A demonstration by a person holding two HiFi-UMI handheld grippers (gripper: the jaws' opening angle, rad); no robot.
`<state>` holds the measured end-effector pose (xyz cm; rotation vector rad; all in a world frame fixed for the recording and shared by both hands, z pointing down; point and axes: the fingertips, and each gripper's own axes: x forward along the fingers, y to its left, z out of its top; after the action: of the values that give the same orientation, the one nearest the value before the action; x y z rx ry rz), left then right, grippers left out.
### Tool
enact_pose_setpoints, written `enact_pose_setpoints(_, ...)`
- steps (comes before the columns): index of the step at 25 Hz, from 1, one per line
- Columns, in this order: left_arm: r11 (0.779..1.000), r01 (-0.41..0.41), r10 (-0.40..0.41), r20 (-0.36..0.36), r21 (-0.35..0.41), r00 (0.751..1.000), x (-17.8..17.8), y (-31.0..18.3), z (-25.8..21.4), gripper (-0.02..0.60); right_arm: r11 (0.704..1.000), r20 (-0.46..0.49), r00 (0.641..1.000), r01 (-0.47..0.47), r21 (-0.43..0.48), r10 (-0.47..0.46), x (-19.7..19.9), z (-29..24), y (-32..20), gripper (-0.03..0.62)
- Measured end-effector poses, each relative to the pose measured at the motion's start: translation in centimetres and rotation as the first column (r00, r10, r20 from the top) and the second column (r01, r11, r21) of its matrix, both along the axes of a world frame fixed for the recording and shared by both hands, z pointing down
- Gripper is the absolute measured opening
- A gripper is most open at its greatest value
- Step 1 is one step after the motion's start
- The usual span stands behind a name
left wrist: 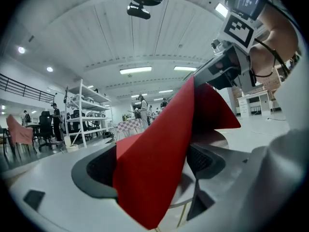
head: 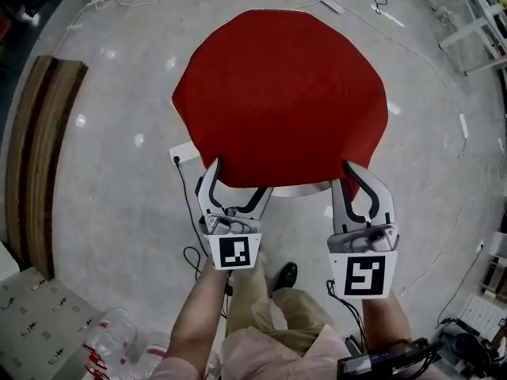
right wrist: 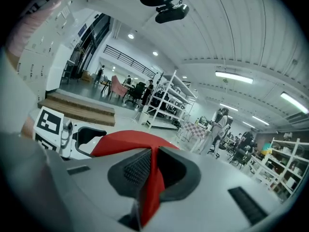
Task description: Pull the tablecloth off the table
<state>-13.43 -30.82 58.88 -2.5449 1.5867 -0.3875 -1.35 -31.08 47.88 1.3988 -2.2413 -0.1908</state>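
Observation:
A red tablecloth (head: 281, 93) covers a round table whose pale rim (head: 297, 190) shows at the near side. My right gripper (head: 352, 169) is shut on the cloth's near right edge. In the right gripper view a red fold (right wrist: 150, 187) is pinched flat between the dark pads (right wrist: 135, 170) of the right gripper (right wrist: 152, 170). My left gripper (head: 240, 179) stands at the near left edge with its jaws wide apart. In the left gripper view the cloth (left wrist: 154, 153) hangs loosely between the jaws of the left gripper (left wrist: 152, 166), rising towards the right gripper (left wrist: 198, 79).
A wooden platform (head: 36, 157) lies on the floor at the left. Cables and a power strip (head: 331, 5) run round the table. Clear plastic bottles (head: 111, 339) lie at the bottom left and metal shelving (head: 475, 22) stands at the top right. The person's shoe (head: 285, 274) is below the table.

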Motion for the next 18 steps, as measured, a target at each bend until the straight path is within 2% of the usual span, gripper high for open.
enact_pose_setpoints(5, 1.0, -0.001, 0.002, 0.037, -0.016, 0.999, -0.6, -1.8, 0.2, 0.422, 1.0, 0.022, 1.0, -0.006, 0.001, 0.006, -0.6, -0.9, -0.9, 0.043)
enact_pose_setpoints(14, 0.999, -0.007, 0.009, 0.053, -0.037, 0.999, -1.7, -2.0, -0.3, 0.411, 1.0, 0.037, 0.999, -0.024, -0.015, 0.025, -0.5, -0.3, -1.1, 0.04)
enact_pose_setpoints(15, 0.999, -0.006, 0.009, 0.058, -0.037, 0.998, -1.8, -1.9, -0.4, 0.38, 1.0, 0.033, 0.999, -0.021, -0.019, 0.022, -0.5, -0.2, -1.0, 0.04)
enact_pose_setpoints(16, 0.999, -0.005, 0.007, 0.063, -0.036, 0.998, -1.9, -1.7, -0.5, 0.311, 1.0, 0.029, 0.999, -0.018, -0.021, 0.019, -0.5, -0.1, -0.9, 0.04)
enact_pose_setpoints(18, 1.0, -0.001, 0.003, 0.068, -0.027, 0.998, -1.9, -1.4, -0.9, 0.231, 1.0, 0.024, 1.0, -0.012, -0.019, 0.012, -0.7, -0.1, -0.7, 0.04)
